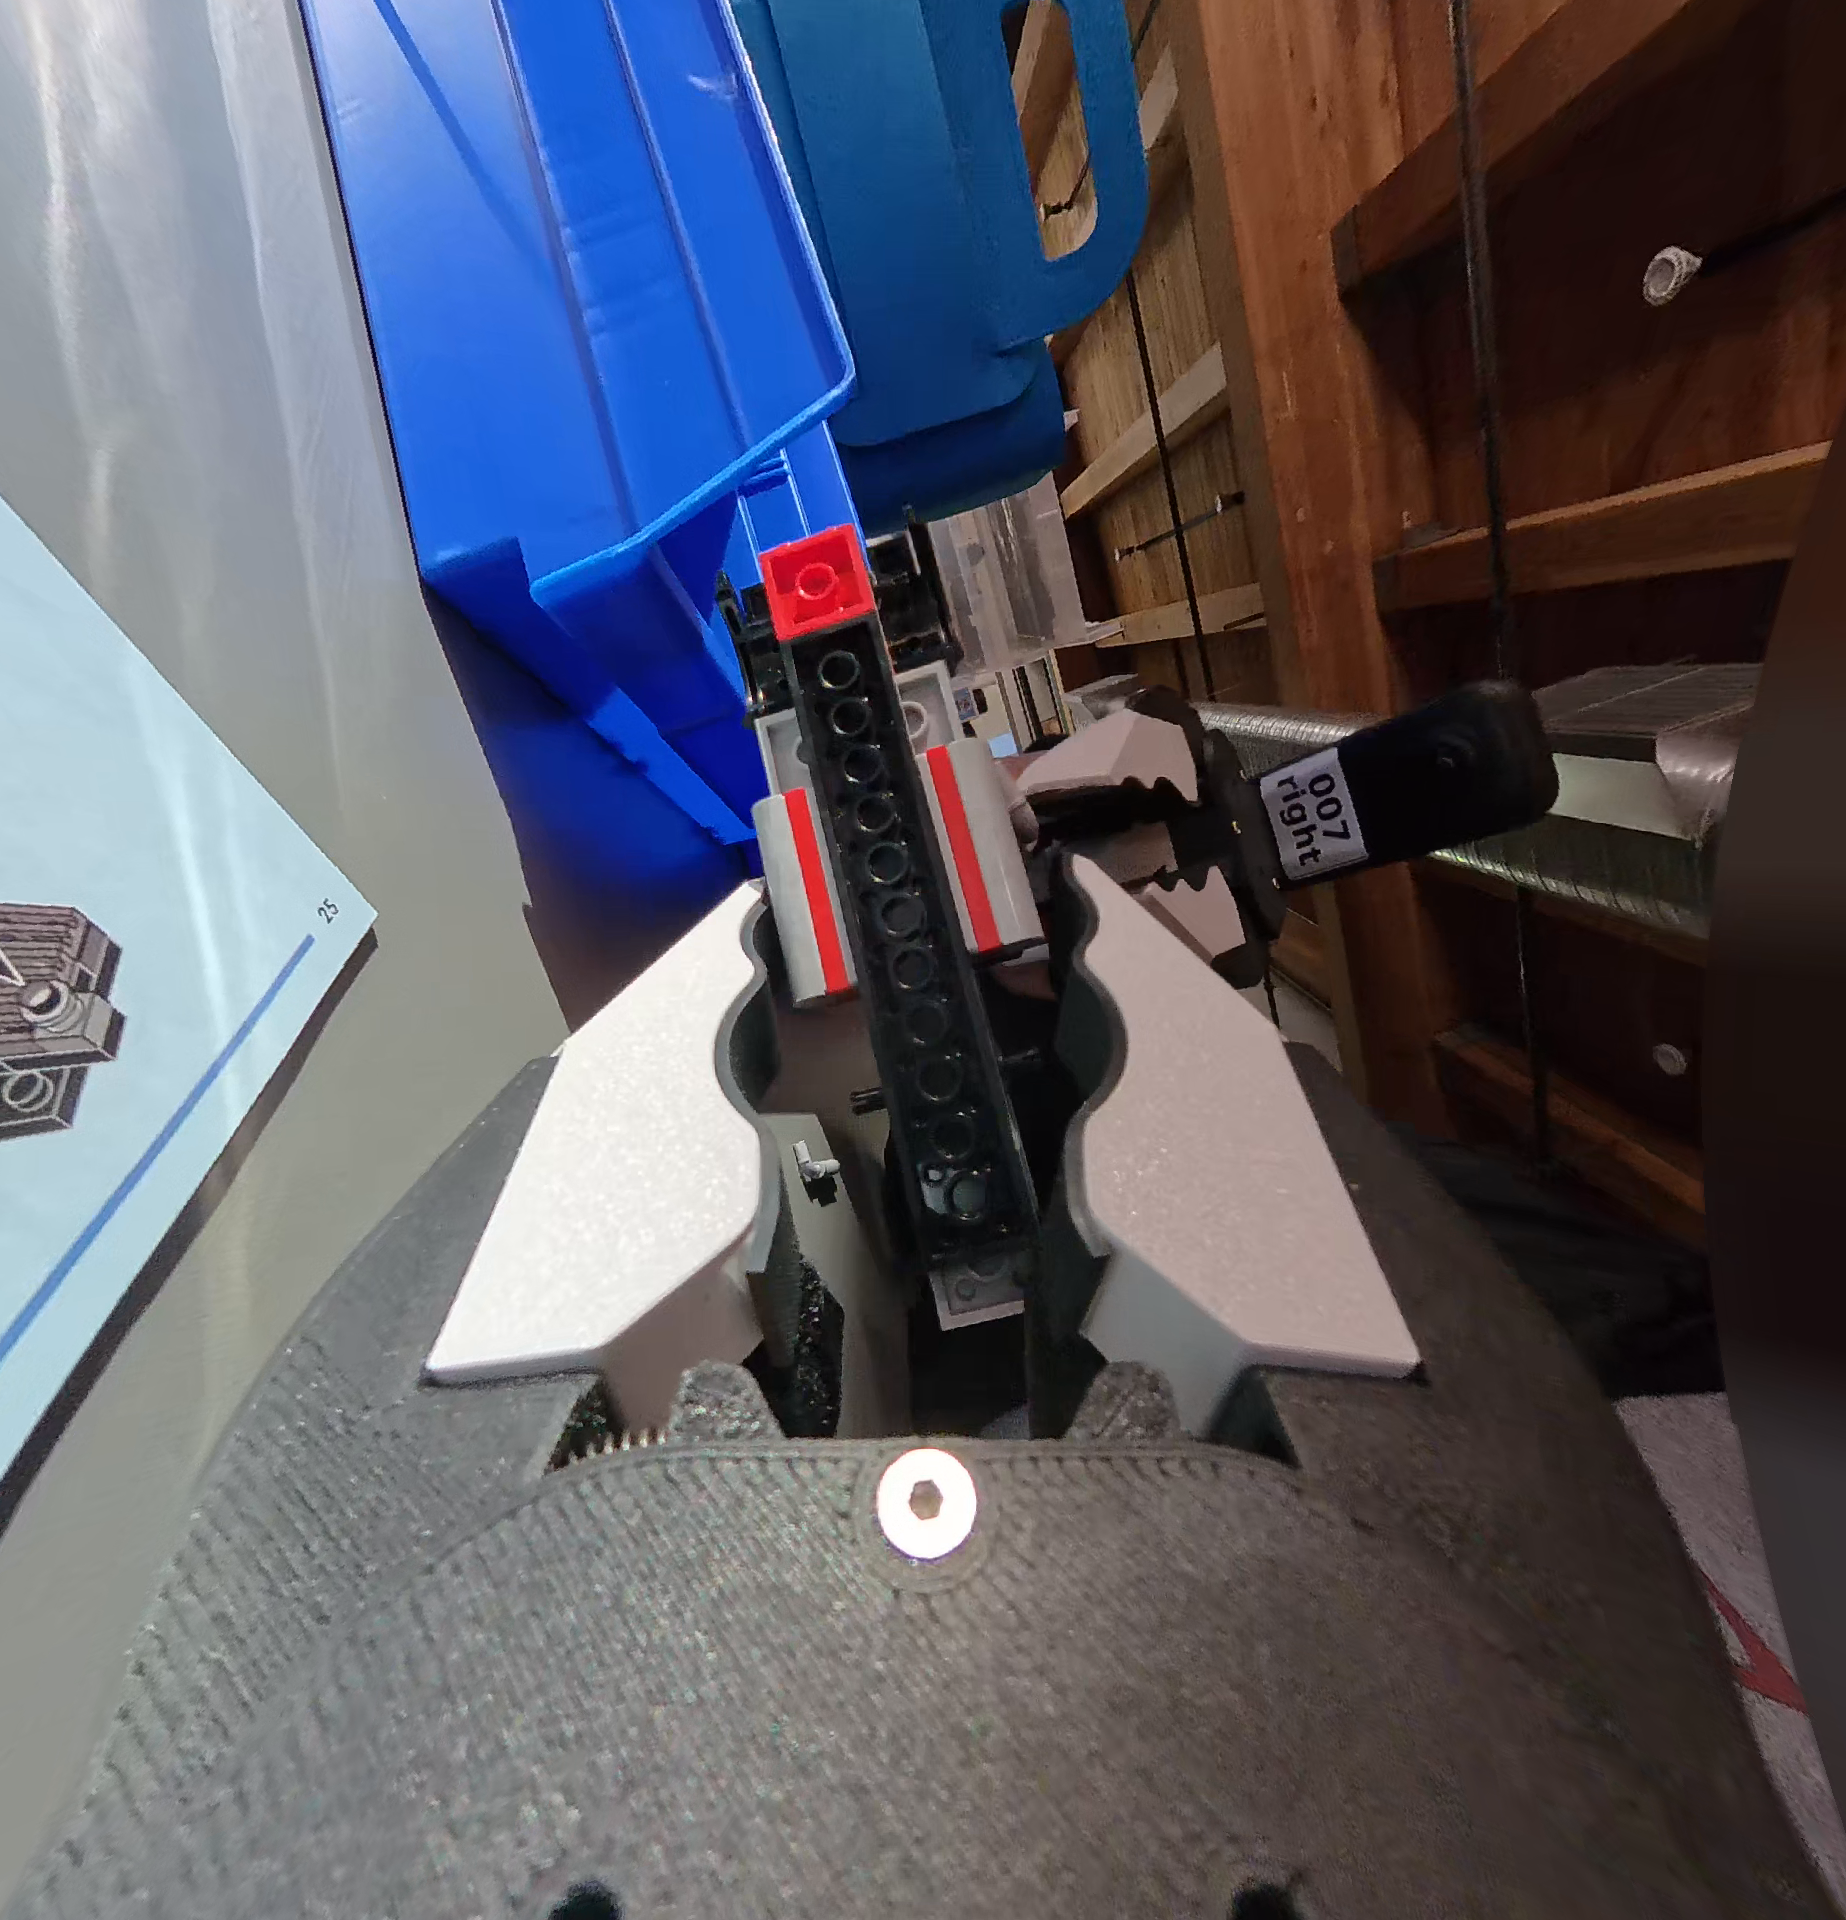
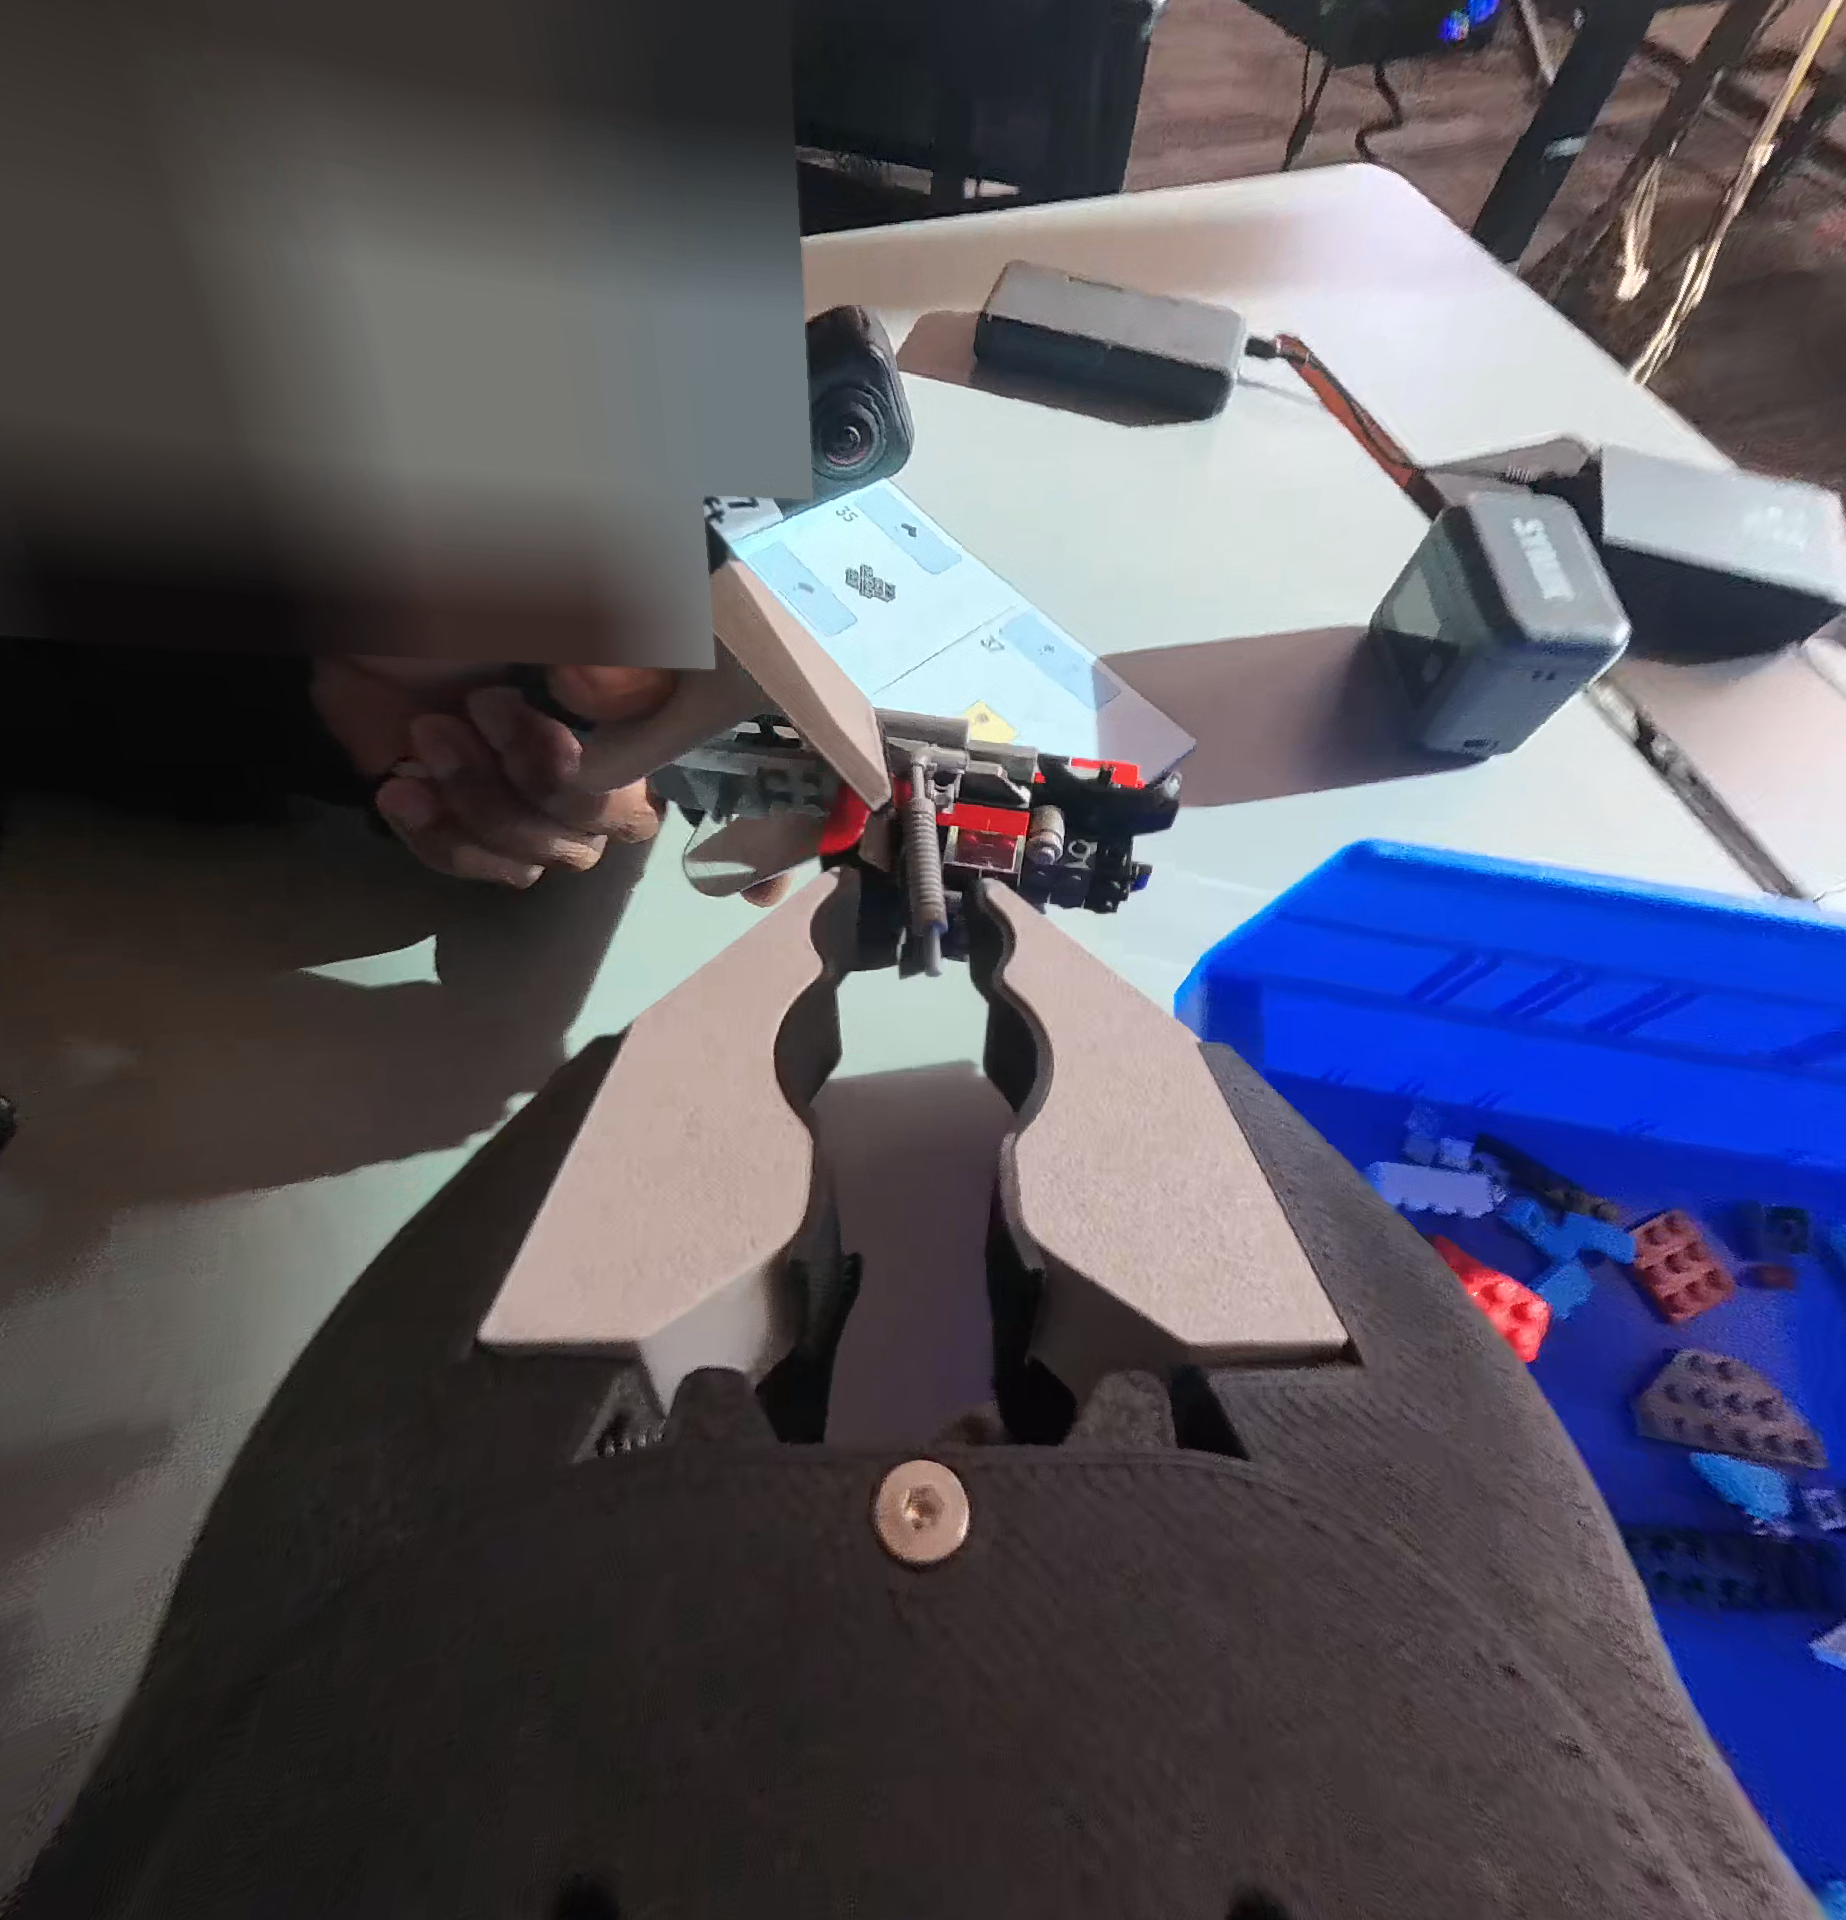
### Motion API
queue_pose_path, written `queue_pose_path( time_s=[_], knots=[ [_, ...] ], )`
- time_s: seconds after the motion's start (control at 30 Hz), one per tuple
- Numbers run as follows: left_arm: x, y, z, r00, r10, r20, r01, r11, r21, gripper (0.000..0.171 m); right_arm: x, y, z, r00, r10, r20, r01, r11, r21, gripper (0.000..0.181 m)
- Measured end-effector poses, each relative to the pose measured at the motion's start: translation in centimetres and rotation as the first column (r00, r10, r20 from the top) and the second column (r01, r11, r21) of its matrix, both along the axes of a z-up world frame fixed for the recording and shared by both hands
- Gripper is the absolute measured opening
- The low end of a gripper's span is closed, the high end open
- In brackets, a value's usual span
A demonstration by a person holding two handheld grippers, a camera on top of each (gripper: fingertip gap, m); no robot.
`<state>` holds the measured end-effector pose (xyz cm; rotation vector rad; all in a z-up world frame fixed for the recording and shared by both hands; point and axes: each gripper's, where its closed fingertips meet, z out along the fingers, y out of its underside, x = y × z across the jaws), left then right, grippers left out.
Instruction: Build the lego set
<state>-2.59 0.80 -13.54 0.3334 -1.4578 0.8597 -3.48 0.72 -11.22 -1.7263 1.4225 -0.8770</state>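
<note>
Left wrist view: my left gripper clamps the lego model, bin right behind. My right gripper pinches its underside; booklet beyond.

Blue bin blocks right; bare table beyond.

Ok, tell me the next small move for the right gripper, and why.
Probably ease the right gripper straight in on the grey spring piece, pressing it home. Its fingertips already sit around that piece at the model's underside, while the left gripper is shut on the model's black beam and braces it.
</note>
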Motion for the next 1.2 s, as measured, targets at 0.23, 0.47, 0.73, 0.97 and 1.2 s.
queue_pose_path(
  time_s=[0.23, 0.47, 0.73, 0.97, 1.2],
  knots=[
    [0.2, 1.1, -0.7, 0.996, 0.084, 0.039, -0.085, 0.996, 0.028, 0.052, 0.0, 0.9, 0.9, 0.986, 0.167, 0.025, -0.149, 0.928, -0.343, 0.024],
    [0.2, 3.8, -1.0, 0.966, 0.199, 0.165, -0.201, 0.980, -0.006, 0.053, 0.1, 3.6, -0.3, 0.927, 0.354, -0.125, -0.372, 0.819, -0.436, 0.024],
    [-0.3, 6.4, -0.5, 0.944, 0.258, 0.208, -0.248, 0.966, -0.072, 0.052, 0.8, 6.8, -0.6, 0.862, 0.468, -0.195, -0.506, 0.811, -0.294, 0.012],
    [-0.6, 7.4, -0.2, 0.955, 0.241, 0.175, -0.230, 0.970, -0.080, 0.052, 0.9, 7.9, -0.8, 0.841, 0.491, -0.226, -0.533, 0.824, -0.194, 0.009],
    [-0.2, 7.7, 0.4, 0.961, 0.256, 0.101, -0.248, 0.965, -0.090, 0.052, 1.4, 8.3, -0.1, 0.868, 0.458, -0.192, -0.465, 0.885, 0.013, 0.008]
  ],
)
